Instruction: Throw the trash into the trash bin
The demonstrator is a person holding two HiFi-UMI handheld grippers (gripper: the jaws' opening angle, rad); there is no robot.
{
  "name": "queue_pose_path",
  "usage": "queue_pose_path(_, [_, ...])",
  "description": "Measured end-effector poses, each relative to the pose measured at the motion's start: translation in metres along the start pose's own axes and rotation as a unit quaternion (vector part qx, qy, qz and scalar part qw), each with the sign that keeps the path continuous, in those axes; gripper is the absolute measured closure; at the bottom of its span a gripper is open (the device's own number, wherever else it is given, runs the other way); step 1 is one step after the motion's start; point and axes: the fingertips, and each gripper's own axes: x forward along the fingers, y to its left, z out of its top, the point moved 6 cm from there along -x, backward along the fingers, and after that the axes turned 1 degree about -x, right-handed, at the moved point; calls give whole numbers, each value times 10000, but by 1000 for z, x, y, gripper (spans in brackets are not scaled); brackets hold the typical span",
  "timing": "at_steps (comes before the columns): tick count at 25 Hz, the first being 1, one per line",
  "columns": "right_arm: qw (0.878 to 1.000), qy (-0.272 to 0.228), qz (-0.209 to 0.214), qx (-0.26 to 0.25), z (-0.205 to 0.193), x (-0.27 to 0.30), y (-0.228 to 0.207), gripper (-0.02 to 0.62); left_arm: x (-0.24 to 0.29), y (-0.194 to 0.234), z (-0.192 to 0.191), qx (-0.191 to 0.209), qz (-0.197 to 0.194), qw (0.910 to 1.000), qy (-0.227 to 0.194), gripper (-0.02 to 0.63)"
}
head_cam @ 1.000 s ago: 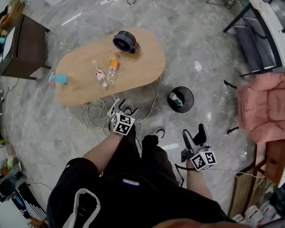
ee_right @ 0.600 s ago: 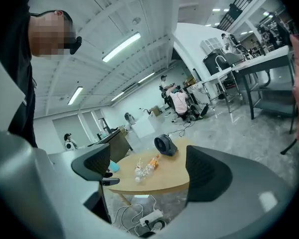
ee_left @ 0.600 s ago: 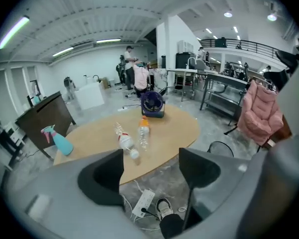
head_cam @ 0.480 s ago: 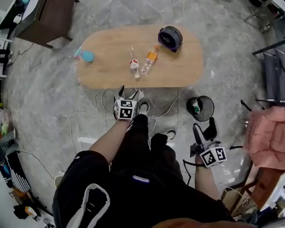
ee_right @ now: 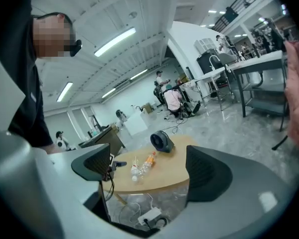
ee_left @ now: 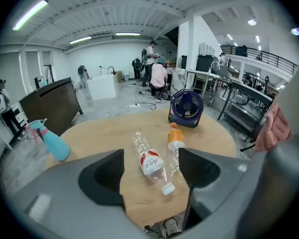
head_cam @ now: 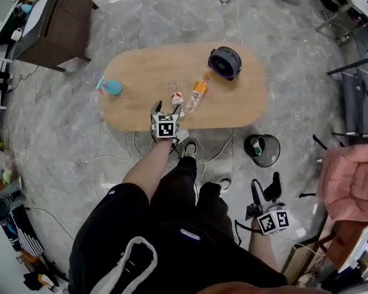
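Note:
Two empty plastic bottles lie side by side on the oval wooden table (head_cam: pixel 141 112): a clear one with a red and white label (head_cam: pixel 176 97) (ee_left: pixel 152 163) and one with an orange label (head_cam: pixel 197 93) (ee_left: pixel 175 142). My left gripper (head_cam: pixel 161 108) (ee_left: pixel 152 172) is open at the table's near edge, its jaws framing the red-label bottle from a short way off, with nothing between them. My right gripper (head_cam: pixel 265 187) (ee_right: pixel 147 169) hangs open and empty low at my right side. The black trash bin (head_cam: pixel 262 150) stands on the floor right of the table, with something green inside.
A dark fan (head_cam: pixel 224 62) (ee_left: pixel 186 108) stands at the table's far right end and a teal spray bottle (head_cam: pixel 110 87) (ee_left: pixel 52 141) at its left end. White cables (head_cam: pixel 119 155) trail across the floor under the near edge. A dark cabinet (head_cam: pixel 52 20) is at far left, a pink cloth (head_cam: pixel 349 176) at right.
My left gripper has moved forward from above the floor to the table's near edge, close to the bottles. The right gripper has stayed low at my side, open.

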Motion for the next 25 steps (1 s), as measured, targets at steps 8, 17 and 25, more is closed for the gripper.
queue_pose_path(8, [9991, 409, -11, -70, -39, 33, 28, 89, 94, 12, -14, -113, -209, 9963, 827, 258])
queue_pose_path(17, [9981, 554, 134, -217, -51, 65, 46, 89, 138, 18, -12, -132, -201, 9916, 1275, 258])
queue_pose_path(25, [9980, 568, 167, -229, -43, 74, 43, 89, 155, 9, -20, 14, -281, 9844, 1734, 275])
